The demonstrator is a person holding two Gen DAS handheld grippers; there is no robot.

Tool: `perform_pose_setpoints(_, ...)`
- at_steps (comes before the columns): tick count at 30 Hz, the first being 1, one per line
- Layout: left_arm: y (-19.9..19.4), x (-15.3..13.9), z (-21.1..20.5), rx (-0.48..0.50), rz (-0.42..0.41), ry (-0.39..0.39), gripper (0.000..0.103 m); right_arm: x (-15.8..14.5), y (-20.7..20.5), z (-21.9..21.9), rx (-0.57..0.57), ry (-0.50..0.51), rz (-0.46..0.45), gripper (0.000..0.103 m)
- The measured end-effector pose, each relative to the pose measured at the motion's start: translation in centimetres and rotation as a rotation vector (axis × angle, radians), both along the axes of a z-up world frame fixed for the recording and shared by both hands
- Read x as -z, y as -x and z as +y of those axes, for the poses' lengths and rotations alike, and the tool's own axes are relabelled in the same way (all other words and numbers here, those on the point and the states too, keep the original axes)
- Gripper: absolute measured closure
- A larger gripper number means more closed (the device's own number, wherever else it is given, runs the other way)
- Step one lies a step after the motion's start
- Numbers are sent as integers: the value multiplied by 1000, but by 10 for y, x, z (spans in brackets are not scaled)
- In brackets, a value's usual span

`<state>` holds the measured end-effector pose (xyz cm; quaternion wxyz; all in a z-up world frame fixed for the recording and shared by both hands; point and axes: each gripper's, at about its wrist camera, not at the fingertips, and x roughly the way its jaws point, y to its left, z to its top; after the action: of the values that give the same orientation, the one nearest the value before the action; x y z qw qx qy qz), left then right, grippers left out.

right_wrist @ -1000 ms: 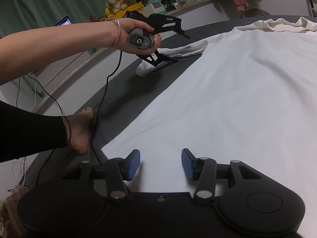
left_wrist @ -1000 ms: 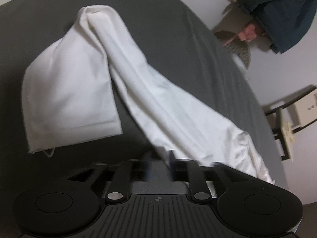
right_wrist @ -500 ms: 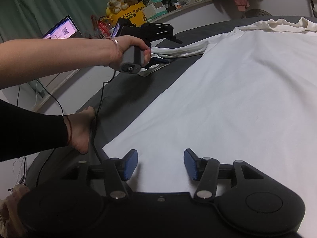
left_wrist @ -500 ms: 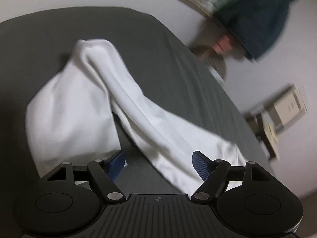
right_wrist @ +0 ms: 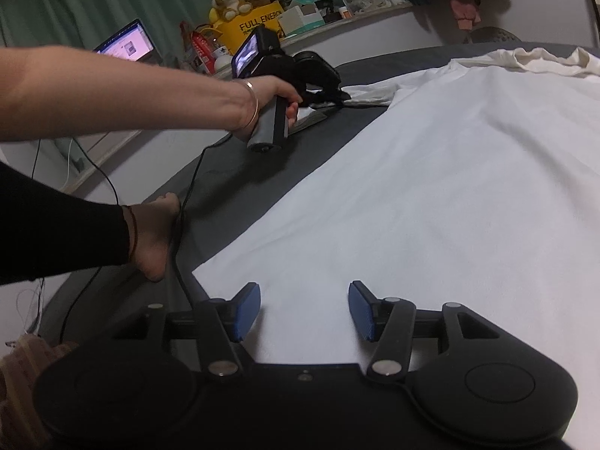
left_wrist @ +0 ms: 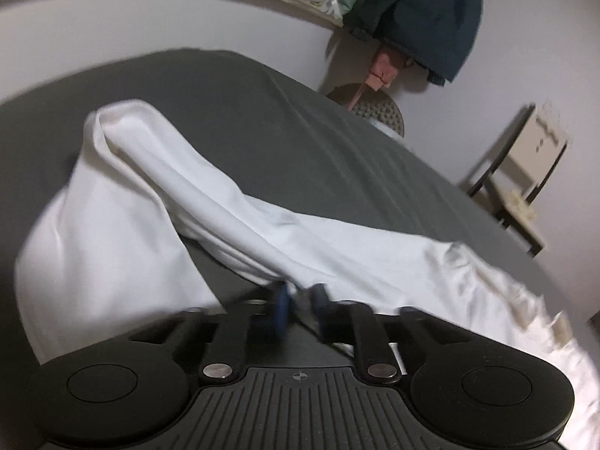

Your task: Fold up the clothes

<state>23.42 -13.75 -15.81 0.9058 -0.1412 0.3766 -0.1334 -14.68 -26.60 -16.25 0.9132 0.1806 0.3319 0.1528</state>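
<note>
Between the nearly closed fingers of the left hand-held gripper point(left_wrist: 298, 300) the sleeve point(left_wrist: 210, 202) is pinched, its length running ahead-left across the bed point(left_wrist: 262, 112). Under the wide right hand-held gripper point(right_wrist: 304, 309) the shirt point(right_wrist: 431, 195) is spread.

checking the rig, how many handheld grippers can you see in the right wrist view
2. The black right gripper fills the bottom, jaws open over the white cotton shirt. The black left gripper is at upper left, held at the shirt's sleeve.
</note>
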Motion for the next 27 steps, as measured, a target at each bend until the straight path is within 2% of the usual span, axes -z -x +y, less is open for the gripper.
perform_pose_setpoints(3, -7, -15, 2, 45, -53, -64, 97, -5, 4, 9, -43, 47, -32, 51)
perform_pose_setpoints(7, -23, -42, -1, 66, -131, -89, 97, -10, 7, 26, -101, 117, -76, 51)
perform_pose_setpoints(10, -35, -55, -5, 95, -160, -172, 97, -12, 10, 39, -141, 138, -107, 51)
perform_pose_setpoints(11, -39, -58, -5, 99, -169, -201, 100, -13, 9, 45, -155, 142, -116, 51)
perform_pose_setpoints(14, -53, -68, -3, 88, -182, -221, 101, -17, -1, 70, -199, 257, -160, 51)
perform_pose_setpoints(15, -56, -72, -2, 83, -181, -200, 101, -18, -4, 77, -224, 286, -176, 51)
perform_pose_setpoints(18, -55, -76, 10, 86, -130, 31, 98, -18, -12, 94, -262, 332, -189, 51)
perform_pose_setpoints(19, -52, -76, 12, 90, -93, 79, 91, -17, -14, 98, -268, 340, -188, 51)
perform_pose_setpoints(20, -47, -76, 13, 101, -56, 108, 58, -16, -16, 102, -274, 349, -187, 51)
perform_pose_setpoints(21, -42, -76, 14, 121, -17, 118, 7, -15, -18, 106, -279, 357, -186, 51)
perform_pose_setpoints(22, -37, -75, 15, 137, 14, 133, 0, -14, -20, 111, -285, 366, -185, 51)
perform_pose_setpoints(24, -28, -71, 18, 163, 60, 178, 0, -13, -23, 119, -296, 383, -183, 51)
perform_pose_setpoints(27, -24, -65, 14, 191, 99, 157, 0, -11, -26, 128, -307, 395, -177, 51)
